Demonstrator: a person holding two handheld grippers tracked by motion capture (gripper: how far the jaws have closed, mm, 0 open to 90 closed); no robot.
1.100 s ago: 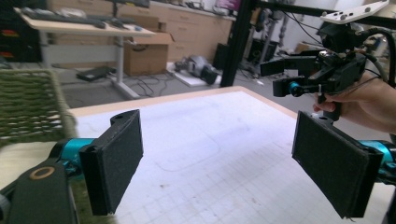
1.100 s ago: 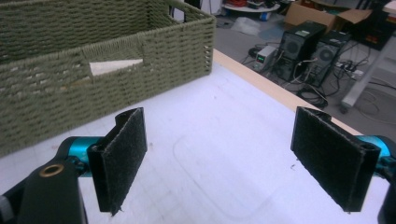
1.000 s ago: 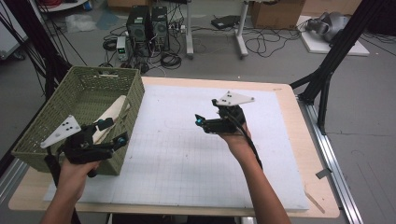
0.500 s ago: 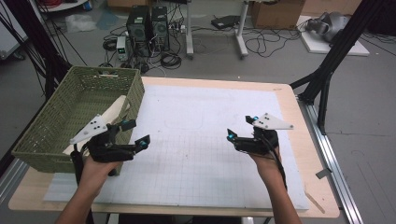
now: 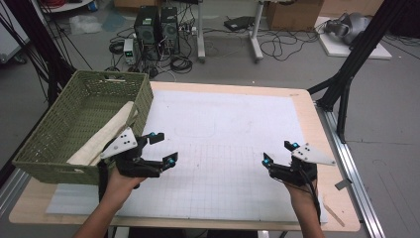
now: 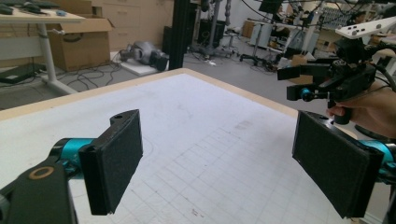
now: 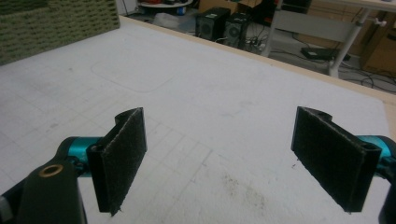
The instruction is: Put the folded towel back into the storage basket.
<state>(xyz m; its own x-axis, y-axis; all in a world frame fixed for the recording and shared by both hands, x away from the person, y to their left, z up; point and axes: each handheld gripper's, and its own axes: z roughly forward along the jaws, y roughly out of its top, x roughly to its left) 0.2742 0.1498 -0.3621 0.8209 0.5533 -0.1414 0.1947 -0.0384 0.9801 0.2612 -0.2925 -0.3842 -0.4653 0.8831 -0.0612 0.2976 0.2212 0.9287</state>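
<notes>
White gridded matting covers the worktop. Both grippers have pulled back toward six o'clock, jaws spread and empty: left gripper beside the green basket at nine o'clock holding a cream cloth, right gripper at four. Likely finished.

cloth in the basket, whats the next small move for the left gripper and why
Probably swing the left gripper back left over the green basket toward the cream cloth. Its fingers stand wide apart with nothing between them, it sits just right of the basket, and the white mat holds nothing to grasp.
</notes>
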